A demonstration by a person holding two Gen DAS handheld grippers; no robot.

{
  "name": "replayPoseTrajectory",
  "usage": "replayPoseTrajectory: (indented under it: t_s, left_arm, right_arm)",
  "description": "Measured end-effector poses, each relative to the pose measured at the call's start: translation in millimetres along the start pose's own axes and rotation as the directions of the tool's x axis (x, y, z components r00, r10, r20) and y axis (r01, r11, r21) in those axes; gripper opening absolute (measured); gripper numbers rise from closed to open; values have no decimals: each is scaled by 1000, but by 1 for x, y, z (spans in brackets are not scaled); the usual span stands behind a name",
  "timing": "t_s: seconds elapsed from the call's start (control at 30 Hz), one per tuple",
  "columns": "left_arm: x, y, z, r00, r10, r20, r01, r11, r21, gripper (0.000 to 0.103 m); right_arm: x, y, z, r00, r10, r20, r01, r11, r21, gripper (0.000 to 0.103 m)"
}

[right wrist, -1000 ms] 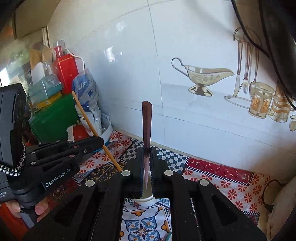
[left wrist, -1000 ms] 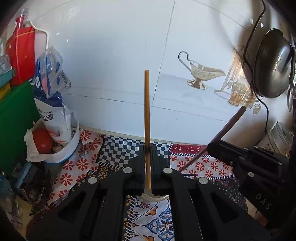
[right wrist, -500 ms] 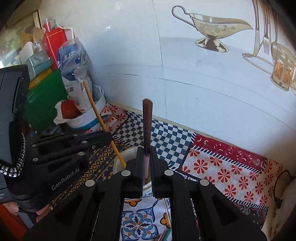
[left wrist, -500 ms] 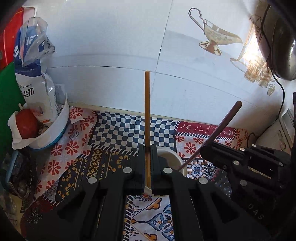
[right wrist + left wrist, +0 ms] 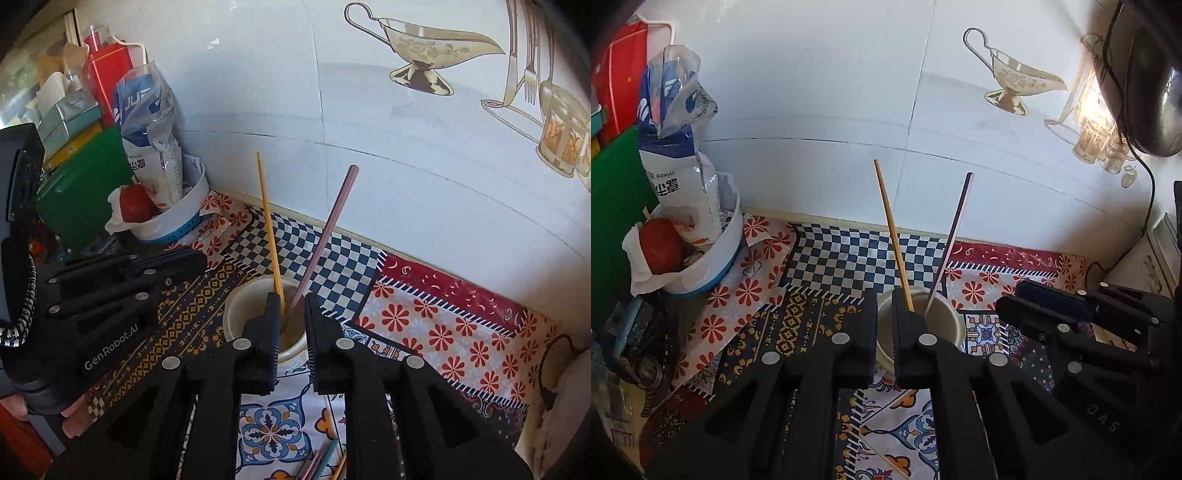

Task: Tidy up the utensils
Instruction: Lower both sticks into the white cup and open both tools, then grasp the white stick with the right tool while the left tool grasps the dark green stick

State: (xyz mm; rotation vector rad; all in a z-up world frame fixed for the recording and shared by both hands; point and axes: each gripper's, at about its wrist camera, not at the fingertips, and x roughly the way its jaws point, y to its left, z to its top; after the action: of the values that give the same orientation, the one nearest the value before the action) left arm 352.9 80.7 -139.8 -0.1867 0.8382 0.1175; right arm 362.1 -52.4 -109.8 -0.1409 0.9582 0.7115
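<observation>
Left wrist view
- Left gripper (image 5: 884,325): I read a narrow gap between the fingers with nothing in it; only the cup shows through.
- Cup (image 5: 945,321): it stands on the patterned cloth (image 5: 849,258), directly ahead of the fingertips.
- Tan chopstick (image 5: 892,236): it is in the cup, leaning left, free of any grip.
- Dark chopstick (image 5: 951,240): it is in the cup, leaning right.

Right wrist view
- Right gripper (image 5: 291,321): the jaws are opening; both stick bases show in the gap, and I see no pad pressing on either.
- Done: I count two sticks delivered.
- Loose utensils (image 5: 321,461): several coloured sticks lie on the cloth at the bottom edge.
- Remaining: I judge those are yet to be collected.
</observation>
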Motion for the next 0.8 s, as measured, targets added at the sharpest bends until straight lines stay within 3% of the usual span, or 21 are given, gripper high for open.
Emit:
replayPoseTrajectory:
  t_s: [0.23, 0.5, 0.8]
  left_arm:
    - [-25, -6, -9, 1000, 4, 20, -4, 1000, 5, 12]
    - [-49, -33, -30, 999, -1, 48, -2, 998, 65, 42]
    - [-33, -71, -68, 996, -69, -64, 76, 992, 102, 46]
  right_arm:
    - [-28, 4, -9, 997, -58, 54, 60, 998, -31, 35]
    - [-61, -7, -29, 988, -126, 84, 128, 992, -16, 43]
    - [-85, -32, -70, 978, -202, 47, 201, 979, 39, 46]
